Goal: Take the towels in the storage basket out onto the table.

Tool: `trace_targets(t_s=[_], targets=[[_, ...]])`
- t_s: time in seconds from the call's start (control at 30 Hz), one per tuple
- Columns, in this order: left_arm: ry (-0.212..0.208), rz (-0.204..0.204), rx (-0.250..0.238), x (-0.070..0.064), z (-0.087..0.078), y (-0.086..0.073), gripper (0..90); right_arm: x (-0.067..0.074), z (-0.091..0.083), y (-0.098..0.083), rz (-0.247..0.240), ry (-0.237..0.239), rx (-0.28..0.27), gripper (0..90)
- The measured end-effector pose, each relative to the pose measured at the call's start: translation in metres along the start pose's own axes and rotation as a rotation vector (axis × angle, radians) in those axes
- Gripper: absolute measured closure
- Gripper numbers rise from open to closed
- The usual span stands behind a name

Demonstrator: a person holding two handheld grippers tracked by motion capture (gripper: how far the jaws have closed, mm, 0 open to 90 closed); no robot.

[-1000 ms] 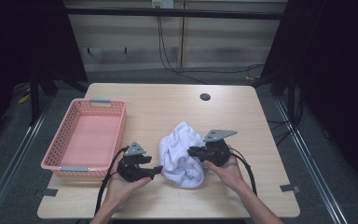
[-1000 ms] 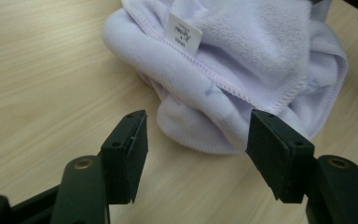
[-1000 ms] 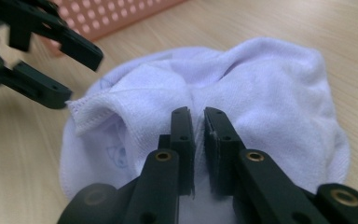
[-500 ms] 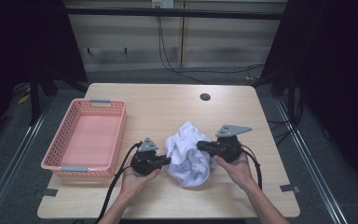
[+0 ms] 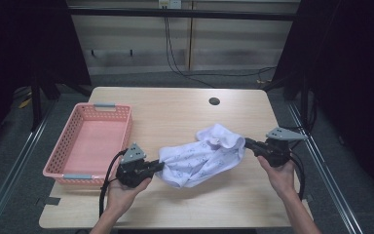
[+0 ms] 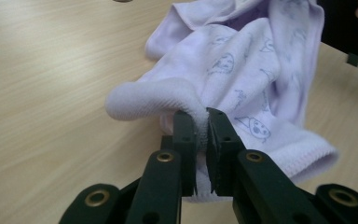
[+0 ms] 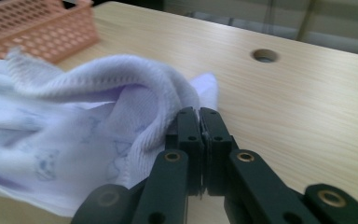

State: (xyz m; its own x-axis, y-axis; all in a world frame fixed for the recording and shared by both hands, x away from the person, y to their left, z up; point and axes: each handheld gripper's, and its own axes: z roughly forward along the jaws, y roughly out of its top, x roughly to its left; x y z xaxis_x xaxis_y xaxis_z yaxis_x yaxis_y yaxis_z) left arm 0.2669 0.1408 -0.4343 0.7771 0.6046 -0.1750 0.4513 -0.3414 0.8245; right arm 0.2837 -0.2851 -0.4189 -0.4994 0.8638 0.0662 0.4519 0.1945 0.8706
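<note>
A pink basket (image 5: pixel 88 141) sits on the left side of the wooden table (image 5: pixel 185 112), apart from the work. Just right of it, the left gripper (image 5: pixel 157 166) has its jaws clamped on a ribbed hem of the pale lilac cloth (image 5: pixel 200 155), the fabric pinched tight between the pads in the left gripper view. The cloth, printed with small figures, stretches across the middle of the table between both hands. At its far right end, the right gripper (image 5: pixel 250 143) has just been closing and now pinches a folded edge of it.
</note>
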Motion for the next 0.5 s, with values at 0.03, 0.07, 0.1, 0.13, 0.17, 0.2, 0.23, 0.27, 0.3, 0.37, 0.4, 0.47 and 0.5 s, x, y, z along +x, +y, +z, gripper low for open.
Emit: trace_targets(t_s=[0.03, 0.07, 0.1, 0.13, 0.17, 0.2, 0.23, 0.27, 0.3, 0.37, 0.4, 0.47, 0.5], targets=[[0.007, 0.008, 0.017, -0.002, -0.001, -0.005, 83.3, -0.005, 0.0, -0.004, 0.0, -0.03, 0.027, 88.3], [-0.008, 0.001, 0.027, -0.003, -0.002, -0.011, 83.0, -0.011, 0.0, -0.009, 0.009, -0.046, 0.051, 88.3], [-0.02, -0.008, 0.031, -0.003, -0.002, -0.015, 82.9, -0.017, 0.002, -0.015, 0.017, -0.06, 0.072, 88.3], [-0.019, -0.006, 0.041, -0.004, -0.002, -0.019, 83.0, -0.022, 0.003, -0.021, 0.022, -0.077, 0.09, 88.3], [-0.03, 0.007, 0.053, -0.004, -0.001, -0.021, 82.8, -0.028, 0.005, -0.027, 0.027, -0.103, 0.107, 88.2], [-0.039, 0.006, 0.056, -0.005, -0.002, -0.022, 80.4, -0.034, 0.006, -0.033, 0.042, -0.099, 0.121, 87.5], [-0.034, 0.009, 0.056, -0.004, -0.003, -0.023, 78.2, -0.037, 0.007, -0.035, 0.042, -0.072, 0.12, 85.4], [-0.038, -0.009, 0.047, -0.002, -0.004, -0.022, 74.3, -0.037, 0.005, -0.037, 0.037, -0.073, 0.116, 80.6], [-0.047, -0.017, 0.038, 0.0, -0.005, -0.021, 67.7, -0.035, 0.003, -0.036, 0.041, -0.072, 0.097, 73.8], [-0.042, -0.03, 0.021, 0.004, -0.004, -0.017, 63.9, -0.029, -0.001, -0.033, 0.039, -0.056, 0.064, 61.9], [-0.043, -0.032, 0.014, 0.005, -0.003, -0.015, 61.3, -0.026, -0.002, -0.031, 0.032, -0.05, 0.059, 58.1], [-0.047, -0.028, 0.015, 0.008, 0.004, -0.012, 56.0, -0.018, -0.006, -0.028, 0.028, -0.032, 0.048, 53.0], [-0.036, -0.019, 0.029, 0.009, 0.009, -0.011, 54.3, -0.014, -0.008, -0.026, 0.038, -0.013, 0.035, 51.0]])
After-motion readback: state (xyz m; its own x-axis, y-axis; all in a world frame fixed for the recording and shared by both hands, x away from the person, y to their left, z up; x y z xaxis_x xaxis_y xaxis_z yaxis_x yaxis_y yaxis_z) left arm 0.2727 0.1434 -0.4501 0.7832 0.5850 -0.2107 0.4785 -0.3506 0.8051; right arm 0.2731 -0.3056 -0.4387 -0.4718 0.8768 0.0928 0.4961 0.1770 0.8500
